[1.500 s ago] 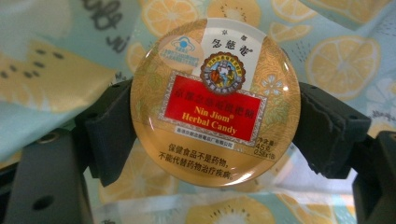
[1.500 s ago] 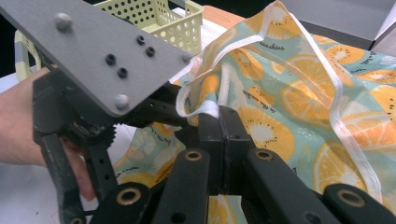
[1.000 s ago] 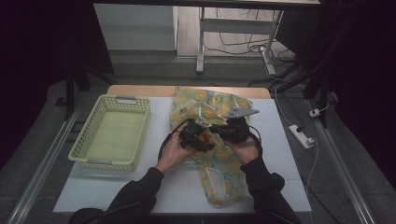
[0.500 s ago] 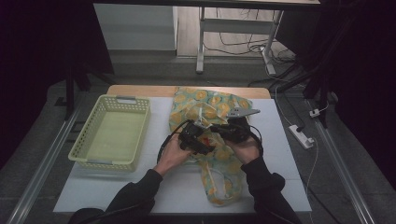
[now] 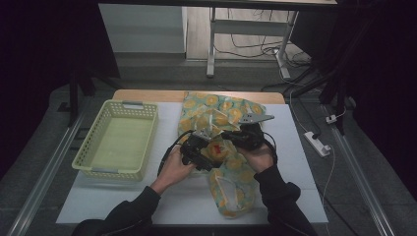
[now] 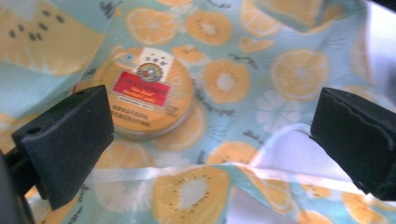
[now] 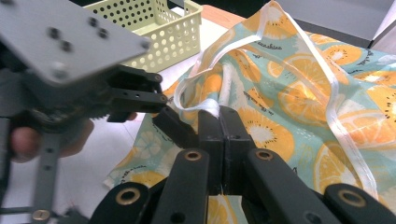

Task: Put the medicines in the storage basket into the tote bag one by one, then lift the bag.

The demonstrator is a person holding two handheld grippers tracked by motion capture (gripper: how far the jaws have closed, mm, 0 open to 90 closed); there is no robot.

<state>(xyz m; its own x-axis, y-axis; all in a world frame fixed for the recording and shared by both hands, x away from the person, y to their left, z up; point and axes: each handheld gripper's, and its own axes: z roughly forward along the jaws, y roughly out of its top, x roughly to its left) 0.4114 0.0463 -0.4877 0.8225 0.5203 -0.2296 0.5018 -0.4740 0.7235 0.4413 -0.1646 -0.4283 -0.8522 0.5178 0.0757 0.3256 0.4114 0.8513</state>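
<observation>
Spreading wide, the left tool (image 5: 196, 147) has just been opening its jaws, and nothing is pinched between them now: in the left gripper view both black pads stand well apart over the fruit-print bag (image 6: 243, 79), with a round orange tin (image 6: 145, 95) lying inside the bag just beyond the left pad. I judge the tin has been let go into the bag, so the dropping step looks done. The right tool (image 7: 218, 126) is fully closed on the bag's white-edged rim (image 7: 212, 106), holding the mouth up. From the high view, the bag (image 5: 231, 194) lies on the white desk (image 5: 172, 206) to the right of the pale green basket (image 5: 120, 142); that view hides the tin's label, which the left gripper view makes plain.
</observation>
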